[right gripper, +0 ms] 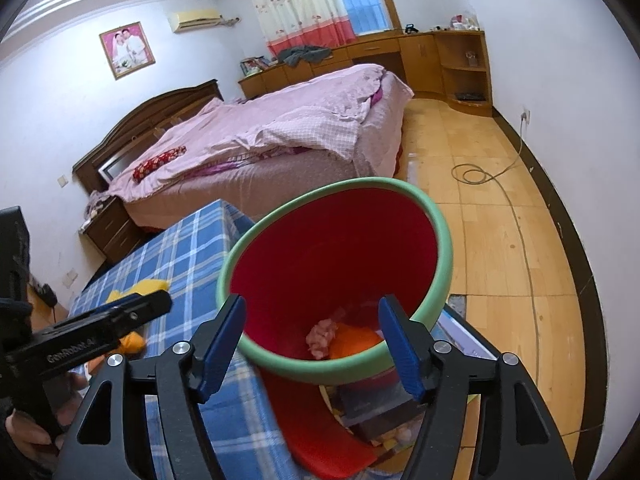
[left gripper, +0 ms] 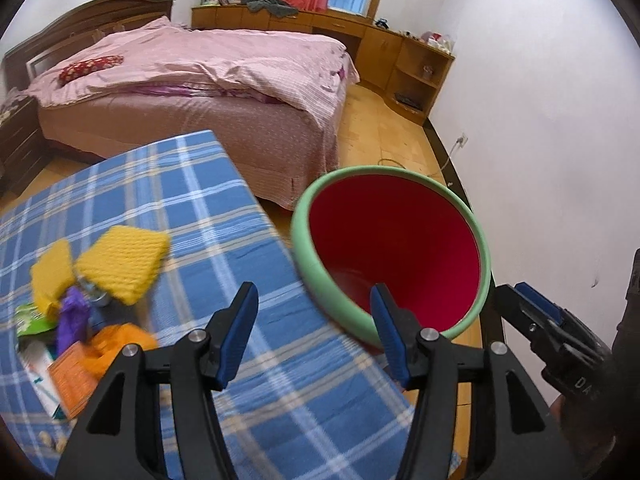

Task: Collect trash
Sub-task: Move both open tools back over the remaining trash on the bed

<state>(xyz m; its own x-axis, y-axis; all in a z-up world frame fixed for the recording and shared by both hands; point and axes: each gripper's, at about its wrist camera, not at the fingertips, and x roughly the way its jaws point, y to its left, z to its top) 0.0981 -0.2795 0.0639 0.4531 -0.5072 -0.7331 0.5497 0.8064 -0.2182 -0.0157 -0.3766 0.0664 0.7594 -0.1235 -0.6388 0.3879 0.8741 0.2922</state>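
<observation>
A red bin with a green rim (left gripper: 320, 276) (right gripper: 440, 240) stands against the edge of a table with a blue plaid cloth (left gripper: 192, 184) (right gripper: 180, 248). In its bottom lie a pink crumpled wad (right gripper: 322, 338) and an orange piece (right gripper: 356, 342). On the cloth to the left sits a pile of trash: yellow knitted pieces (left gripper: 124, 264), a purple wrapper (left gripper: 72, 316), a green packet (left gripper: 30, 320), an orange bag (left gripper: 120, 340) and an orange carton (left gripper: 74, 380). My left gripper (left gripper: 314, 300) (right gripper: 136, 312) is open and empty, straddling the table edge and bin rim. My right gripper (right gripper: 312, 308) (left gripper: 532, 304) hangs open and empty over the bin mouth.
A bed with pink covers (left gripper: 200, 68) (right gripper: 280, 128) stands behind the table. Wooden cabinets (left gripper: 400, 56) line the far wall. A cable (right gripper: 476, 174) loops over the wooden floor to the right of the bin. Boxes (right gripper: 372, 404) lie on the floor beside the bin's base.
</observation>
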